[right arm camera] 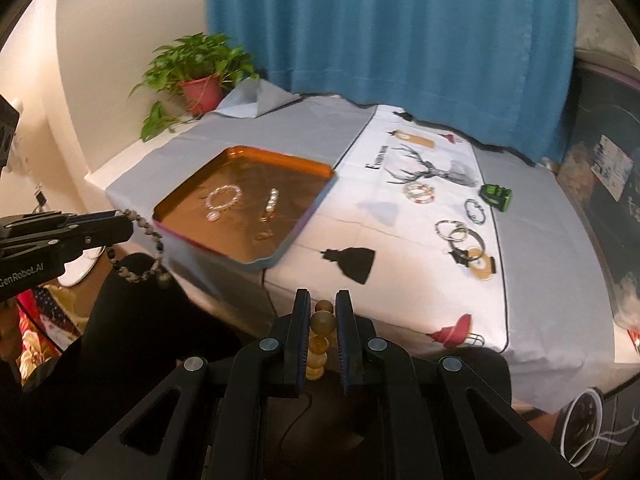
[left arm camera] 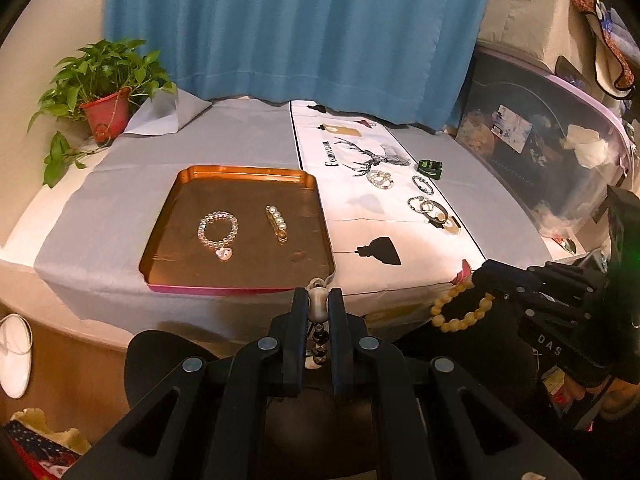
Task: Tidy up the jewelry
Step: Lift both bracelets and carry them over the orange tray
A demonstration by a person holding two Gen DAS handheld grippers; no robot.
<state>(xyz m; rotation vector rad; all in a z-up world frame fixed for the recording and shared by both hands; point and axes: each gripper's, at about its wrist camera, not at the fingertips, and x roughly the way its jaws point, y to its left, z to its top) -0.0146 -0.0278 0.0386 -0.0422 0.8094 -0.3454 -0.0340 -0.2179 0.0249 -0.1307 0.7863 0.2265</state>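
Behind the desk (left arm camera: 120,208) hangs a pleated blue curtain (left arm camera: 296,28), and the desk itself wears a grey cloth with a white runner printed with a black stag (left arm camera: 372,156) laid across it. At the far left corner stands a leafy green plant in a red pot (left arm camera: 108,112).

On the grey cloth sits a shallow copper-coloured rectangular tray (left arm camera: 168,220). Inside it lie a clear iridescent bead bracelet with a round charm (left arm camera: 218,228) and, just beside it, a gold bar clip set with pearls (left arm camera: 277,223), the two apart from each other.

On the runner, well apart from the tray, a few more small bracelets (right arm camera: 456,230) lie in a loose group near the runner's right edge, with a small green and black object (right arm camera: 497,197) just past that edge.

My right tool (right arm camera: 322,314) is clenched on a string of round amber-yellow beads (right arm camera: 322,322), held off the near edge of the desk. My left tool (left arm camera: 318,304) is clenched on a strand of speckled dark and pale beads (right arm camera: 138,248), which droops in a loop below its fingers, short of the tray.
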